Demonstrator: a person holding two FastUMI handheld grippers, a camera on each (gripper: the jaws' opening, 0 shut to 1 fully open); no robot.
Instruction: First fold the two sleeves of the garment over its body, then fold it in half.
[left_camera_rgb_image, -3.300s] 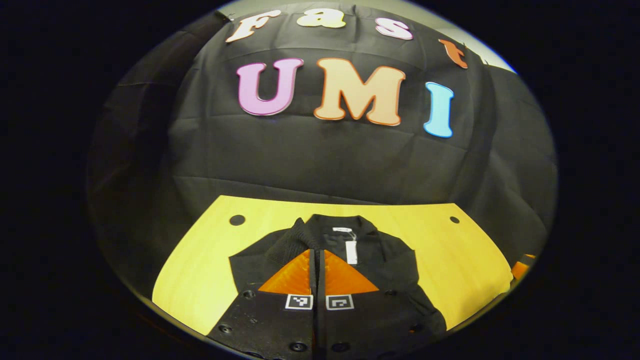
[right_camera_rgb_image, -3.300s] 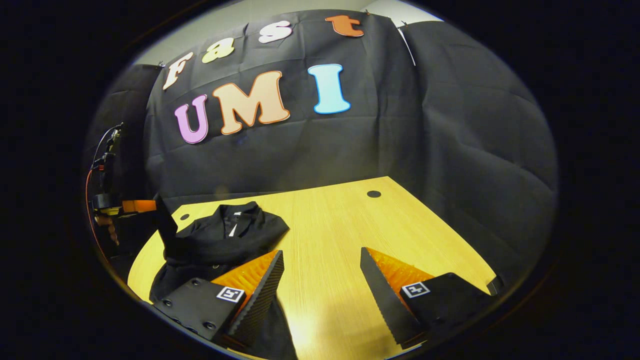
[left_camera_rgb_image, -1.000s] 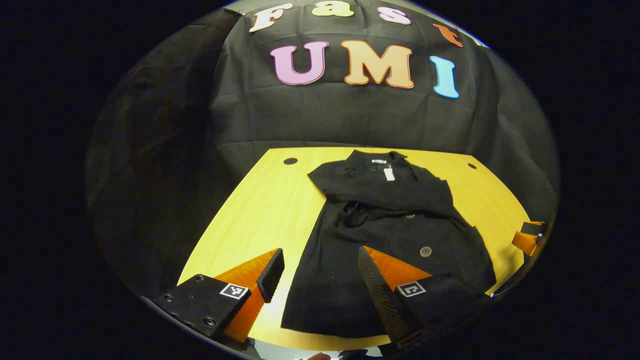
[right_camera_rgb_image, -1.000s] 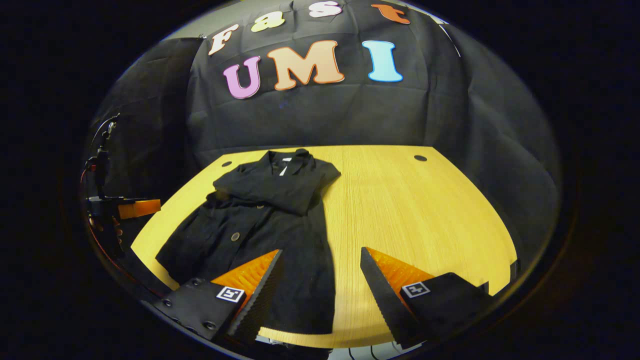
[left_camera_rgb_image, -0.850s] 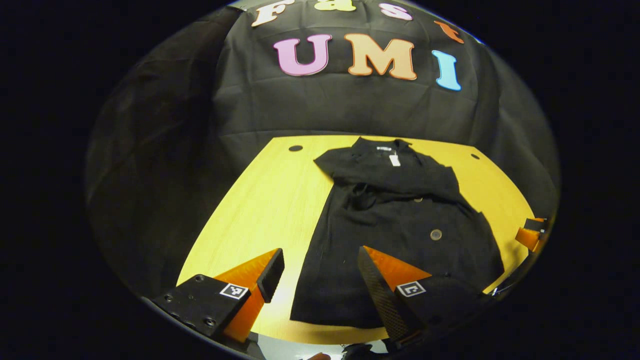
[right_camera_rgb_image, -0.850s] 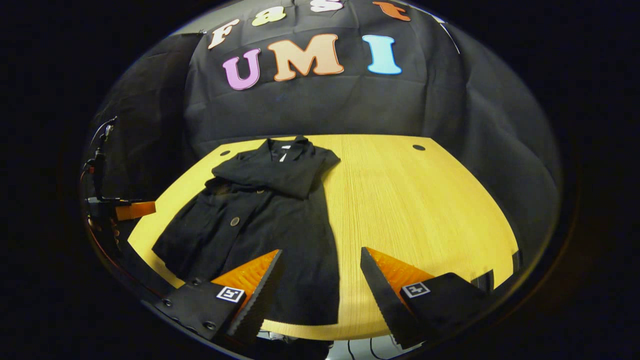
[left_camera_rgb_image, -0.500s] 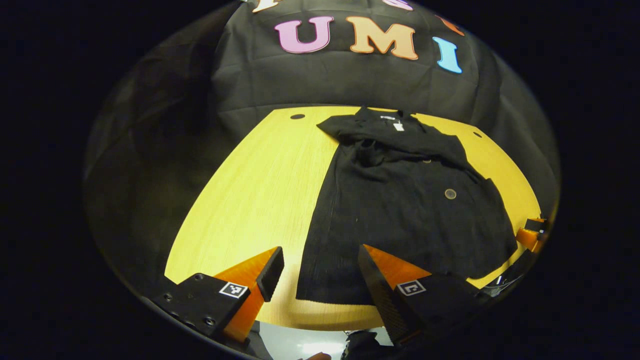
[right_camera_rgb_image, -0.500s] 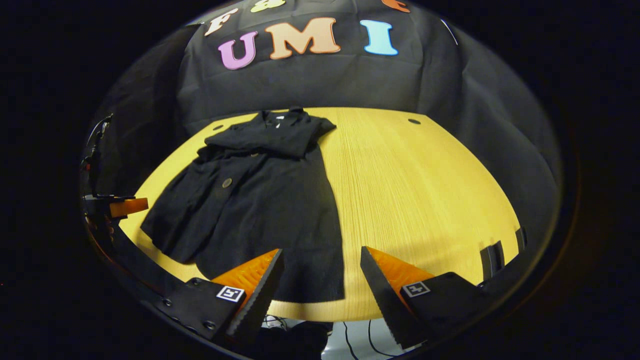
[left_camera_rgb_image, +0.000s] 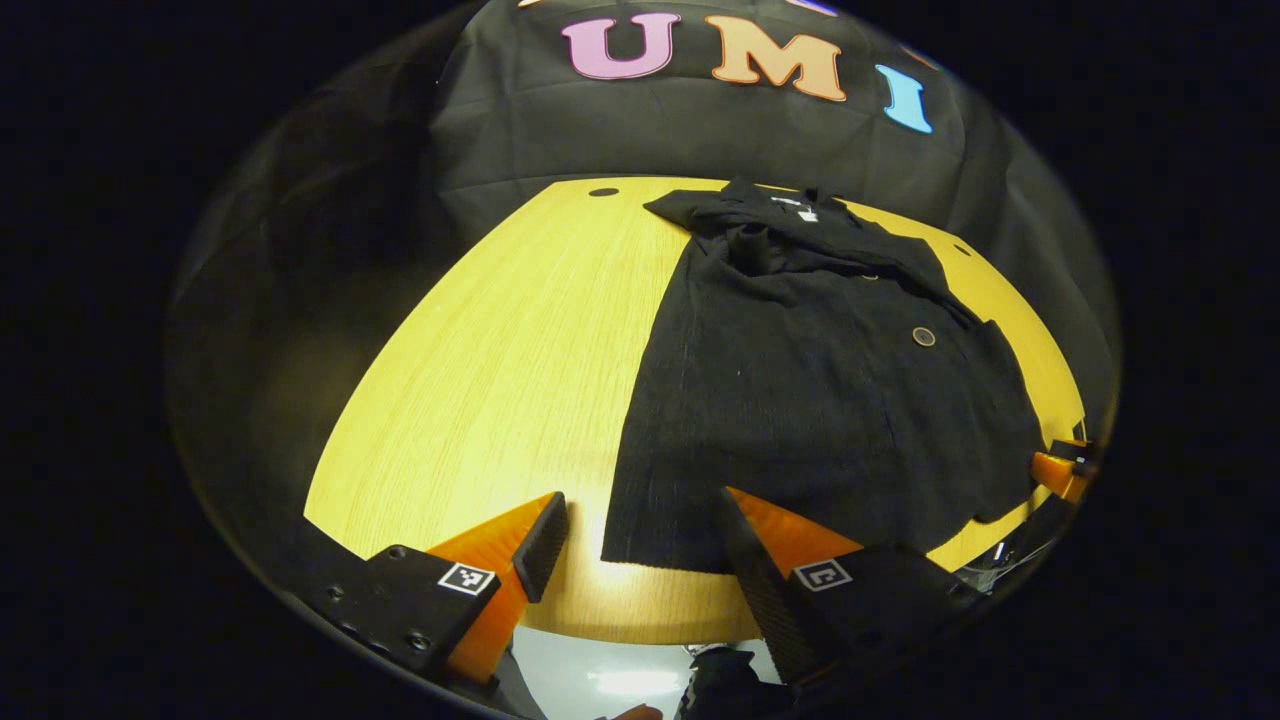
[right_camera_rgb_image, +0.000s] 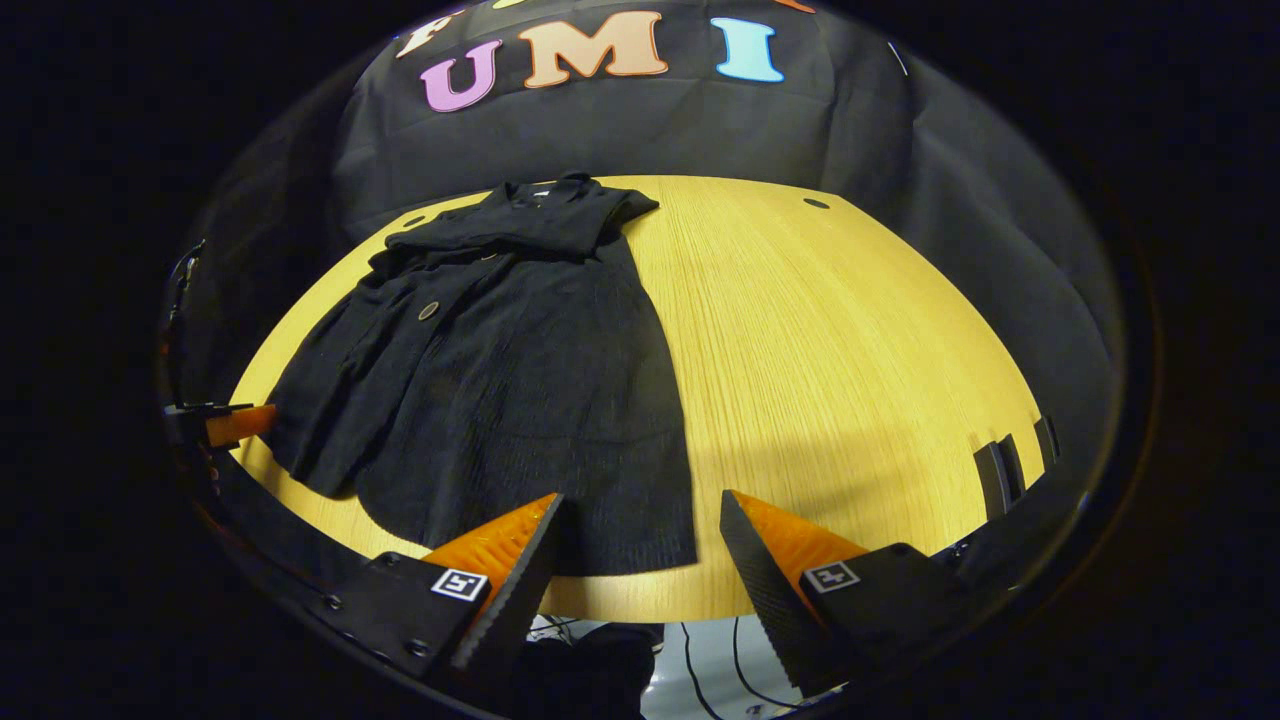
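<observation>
The black garment is lying flat on the yellow counter (sleeves already folded across its chest), while the left gripper and right gripper are hovering near its hem, jaws open and empty.

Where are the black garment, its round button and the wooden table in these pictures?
Garment (left_camera_rgb_image: 800, 400), left gripper view: middle of its body.
Button (left_camera_rgb_image: 923, 336), left gripper view: the round button's face.
Table (right_camera_rgb_image: 850, 340), right gripper view: bare wood beside the garment.
</observation>
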